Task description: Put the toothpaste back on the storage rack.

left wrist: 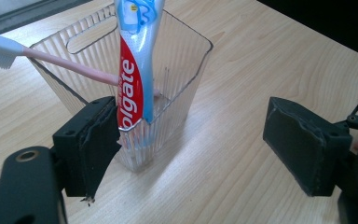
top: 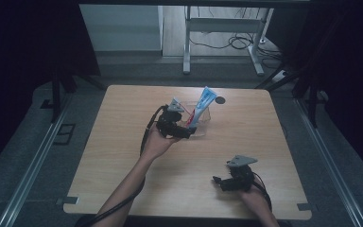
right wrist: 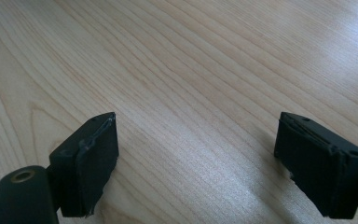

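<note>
Jaws of the left gripper (left wrist: 191,144) stand spread around the clear ribbed cup (left wrist: 177,70) near the surface's far edge; light, slick, brittle-looking, so grip its lower walls. The right gripper (right wrist: 196,158) gapes empty.

The left gripper (top: 185,126) reaches forward on an extended arm with jaws wide apart, while the right gripper (top: 219,181) sits low, also spread.

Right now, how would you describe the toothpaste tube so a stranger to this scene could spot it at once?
On the wooden table, past its middle, stands a clear ribbed plastic container, just ahead of the left gripper. The toothpaste tube stands in it, leaning and rising above the rim. Unlike the pink-handled toothbrush beside it, it is broad, red, white and blue.
</note>
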A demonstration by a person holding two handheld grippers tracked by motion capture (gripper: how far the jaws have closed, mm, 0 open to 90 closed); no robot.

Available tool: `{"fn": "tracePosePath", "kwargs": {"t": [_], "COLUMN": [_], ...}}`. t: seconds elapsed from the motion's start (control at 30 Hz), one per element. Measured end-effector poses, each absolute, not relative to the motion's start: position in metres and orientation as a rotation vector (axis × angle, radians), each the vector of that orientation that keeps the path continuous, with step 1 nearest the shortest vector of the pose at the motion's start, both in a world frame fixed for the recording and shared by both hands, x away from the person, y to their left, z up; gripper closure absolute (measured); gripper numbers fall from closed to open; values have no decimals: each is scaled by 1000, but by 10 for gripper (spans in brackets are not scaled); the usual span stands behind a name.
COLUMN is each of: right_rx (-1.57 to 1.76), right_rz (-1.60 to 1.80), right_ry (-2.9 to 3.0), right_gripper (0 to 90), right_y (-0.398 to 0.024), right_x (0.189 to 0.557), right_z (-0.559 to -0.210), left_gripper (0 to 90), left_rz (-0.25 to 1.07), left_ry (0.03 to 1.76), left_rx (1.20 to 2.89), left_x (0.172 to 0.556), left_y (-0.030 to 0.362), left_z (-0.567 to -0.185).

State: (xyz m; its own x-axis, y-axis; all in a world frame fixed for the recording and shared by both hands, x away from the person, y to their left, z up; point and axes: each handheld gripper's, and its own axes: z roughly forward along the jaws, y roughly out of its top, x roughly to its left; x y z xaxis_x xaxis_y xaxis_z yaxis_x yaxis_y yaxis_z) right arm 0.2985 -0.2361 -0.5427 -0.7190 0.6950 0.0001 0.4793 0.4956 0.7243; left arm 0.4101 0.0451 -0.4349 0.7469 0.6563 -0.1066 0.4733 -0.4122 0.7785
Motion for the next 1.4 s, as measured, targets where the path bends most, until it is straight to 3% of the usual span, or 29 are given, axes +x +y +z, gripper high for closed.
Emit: {"fn": "tracePosePath", "kwargs": {"t": [1.4], "right_rx": [990], "right_rz": [1052], "right_ry": [2449], "right_gripper": [134], "right_y": [-236], "right_x": [298], "right_z": [-543], "left_gripper": [187], "left_rz": [274], "left_ry": [834], "left_rx": [2115], "left_x": [359], "left_y": [73], "left_z": [-453]}}
